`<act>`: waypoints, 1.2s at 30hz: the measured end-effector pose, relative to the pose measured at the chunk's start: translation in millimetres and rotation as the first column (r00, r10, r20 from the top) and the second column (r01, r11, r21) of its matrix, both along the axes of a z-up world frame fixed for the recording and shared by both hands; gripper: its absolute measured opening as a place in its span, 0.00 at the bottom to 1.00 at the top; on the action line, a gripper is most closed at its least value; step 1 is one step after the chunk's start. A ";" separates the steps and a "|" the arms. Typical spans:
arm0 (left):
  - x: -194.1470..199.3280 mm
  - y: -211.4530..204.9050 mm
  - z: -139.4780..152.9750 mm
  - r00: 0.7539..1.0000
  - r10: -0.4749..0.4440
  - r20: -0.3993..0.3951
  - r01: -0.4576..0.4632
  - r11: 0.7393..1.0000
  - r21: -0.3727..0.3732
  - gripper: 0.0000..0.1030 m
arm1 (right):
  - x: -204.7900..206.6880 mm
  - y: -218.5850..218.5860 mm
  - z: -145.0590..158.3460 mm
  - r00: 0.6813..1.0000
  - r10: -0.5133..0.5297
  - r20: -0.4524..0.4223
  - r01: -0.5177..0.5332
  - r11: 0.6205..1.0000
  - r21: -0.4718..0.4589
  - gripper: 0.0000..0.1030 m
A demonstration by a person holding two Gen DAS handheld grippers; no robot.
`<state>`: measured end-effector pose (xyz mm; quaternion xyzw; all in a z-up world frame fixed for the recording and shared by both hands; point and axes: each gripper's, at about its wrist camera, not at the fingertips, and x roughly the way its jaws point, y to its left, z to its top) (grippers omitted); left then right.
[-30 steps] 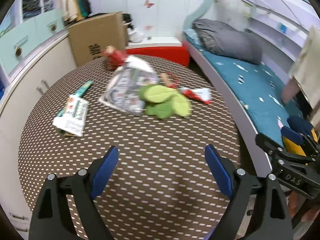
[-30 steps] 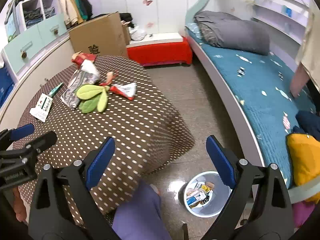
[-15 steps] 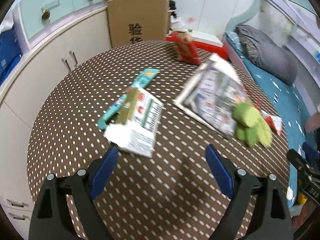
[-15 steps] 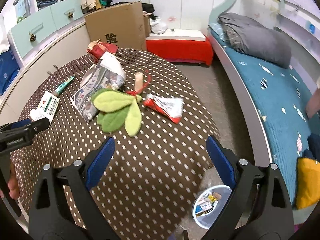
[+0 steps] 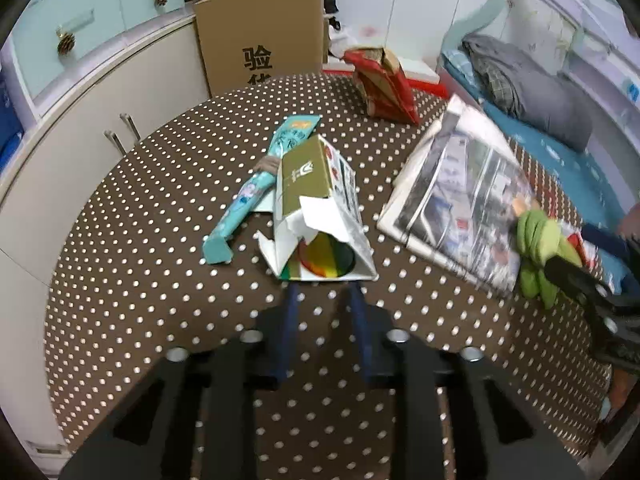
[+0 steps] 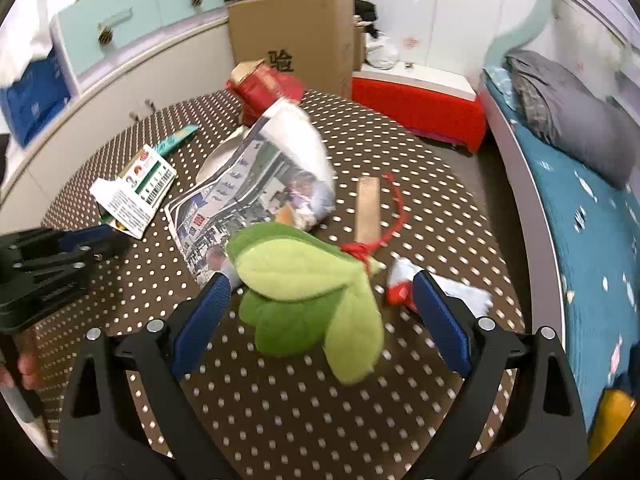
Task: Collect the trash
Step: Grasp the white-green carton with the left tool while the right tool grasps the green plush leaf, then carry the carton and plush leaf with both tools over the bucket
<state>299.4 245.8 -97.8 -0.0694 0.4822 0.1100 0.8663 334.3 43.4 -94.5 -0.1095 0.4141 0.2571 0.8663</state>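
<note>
One "验" on box (image 5: 260, 28); left tongs (image 5: 323, 290) just closing at carton (image 5: 316, 200), grip unclear; right tongs (image 6: 320, 284) spread.

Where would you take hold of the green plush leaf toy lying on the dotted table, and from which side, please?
Grip the green plush leaf toy across its thick middle, where the leaves overlap, coming down from above and the near side. The right gripper already straddles it with jaws open. The leaf tips are floppy, and the red cord at the far end is too thin.
</note>
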 end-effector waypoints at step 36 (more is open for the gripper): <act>-48.0 -3.1 44.4 0.997 0.015 0.080 -0.008 0.996 -0.084 0.45 | -24.4 -56.1 50.2 0.998 -0.055 0.009 0.052 0.978 0.202 0.15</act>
